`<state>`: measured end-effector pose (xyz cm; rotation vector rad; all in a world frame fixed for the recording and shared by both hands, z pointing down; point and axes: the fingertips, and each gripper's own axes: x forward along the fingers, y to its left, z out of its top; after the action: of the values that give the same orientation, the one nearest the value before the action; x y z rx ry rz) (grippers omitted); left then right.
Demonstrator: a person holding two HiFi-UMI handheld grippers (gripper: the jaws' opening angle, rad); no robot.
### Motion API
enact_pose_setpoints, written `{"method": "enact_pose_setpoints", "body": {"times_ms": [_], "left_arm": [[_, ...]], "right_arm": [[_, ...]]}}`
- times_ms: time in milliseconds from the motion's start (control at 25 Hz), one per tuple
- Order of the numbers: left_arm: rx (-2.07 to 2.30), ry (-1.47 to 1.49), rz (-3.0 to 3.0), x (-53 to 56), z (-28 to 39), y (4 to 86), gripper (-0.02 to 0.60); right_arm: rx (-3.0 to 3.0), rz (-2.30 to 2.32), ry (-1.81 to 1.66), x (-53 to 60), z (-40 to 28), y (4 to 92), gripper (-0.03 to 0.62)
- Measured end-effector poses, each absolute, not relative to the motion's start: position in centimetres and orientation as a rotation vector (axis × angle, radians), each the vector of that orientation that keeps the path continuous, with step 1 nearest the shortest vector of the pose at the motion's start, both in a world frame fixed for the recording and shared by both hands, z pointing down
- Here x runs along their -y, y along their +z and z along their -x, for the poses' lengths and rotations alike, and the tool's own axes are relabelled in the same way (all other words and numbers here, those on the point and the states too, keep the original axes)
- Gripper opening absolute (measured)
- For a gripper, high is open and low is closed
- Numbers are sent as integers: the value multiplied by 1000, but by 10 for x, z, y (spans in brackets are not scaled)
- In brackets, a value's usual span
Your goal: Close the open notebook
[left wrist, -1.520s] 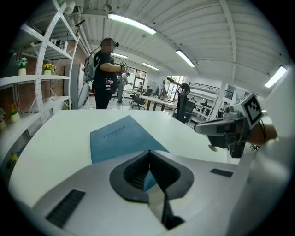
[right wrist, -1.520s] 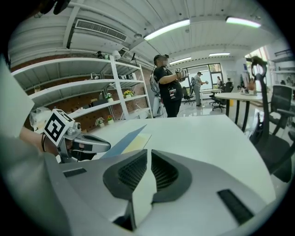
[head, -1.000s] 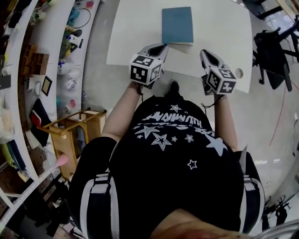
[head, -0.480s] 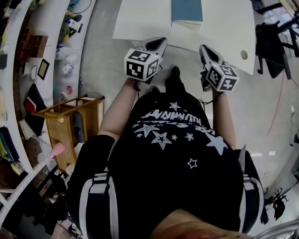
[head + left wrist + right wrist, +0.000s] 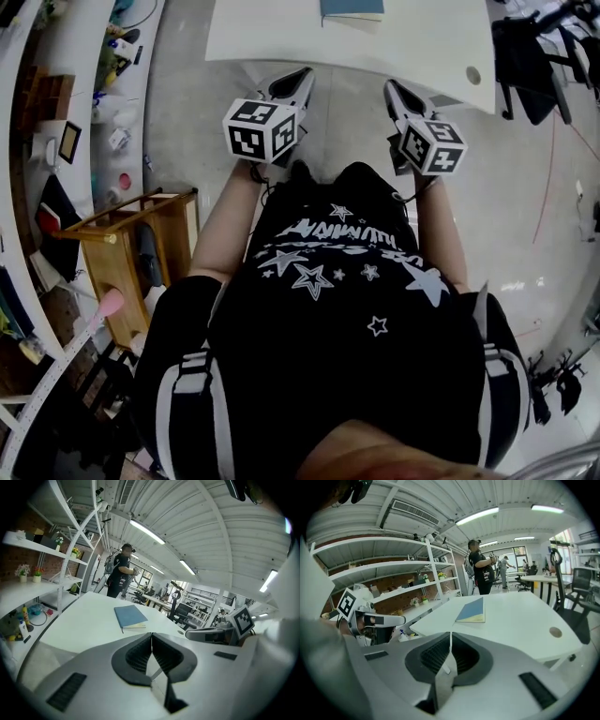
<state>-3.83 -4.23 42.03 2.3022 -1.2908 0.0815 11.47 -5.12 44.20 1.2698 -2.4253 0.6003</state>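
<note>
Both jaws clenched on nothing — left gripper (image 5: 296, 79), right gripper (image 5: 393, 90) off the counter (image 5: 281, 37) edge | notebook (image 5: 130, 616) lies shut on counter | step: seemingly finished | next: none needed

On the table (image 5: 422, 37), near its middle: notebook (image 5: 352, 8). Seemingly just short of the near edge, side by side: left tongs (image 5: 302, 75), right tongs (image 5: 389, 87). Shelves (image 5: 80, 66) leftward.

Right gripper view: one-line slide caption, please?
Shut, empty right gripper faces a closed blue notebook on a white table.

White table (image 5: 422, 47) — shelves (image 5: 94, 66), wooden stand (image 5: 117, 272)
</note>
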Motion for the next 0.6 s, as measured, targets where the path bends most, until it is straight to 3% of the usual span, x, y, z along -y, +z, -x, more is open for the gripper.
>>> {"method": "enact_pose_setpoints", "body": {"times_ms": [600], "left_arm": [[1397, 53, -2317, -7, -20, 387, 14]], "right_arm": [[2467, -1179, 527, 20, -172, 431, 12]]}}
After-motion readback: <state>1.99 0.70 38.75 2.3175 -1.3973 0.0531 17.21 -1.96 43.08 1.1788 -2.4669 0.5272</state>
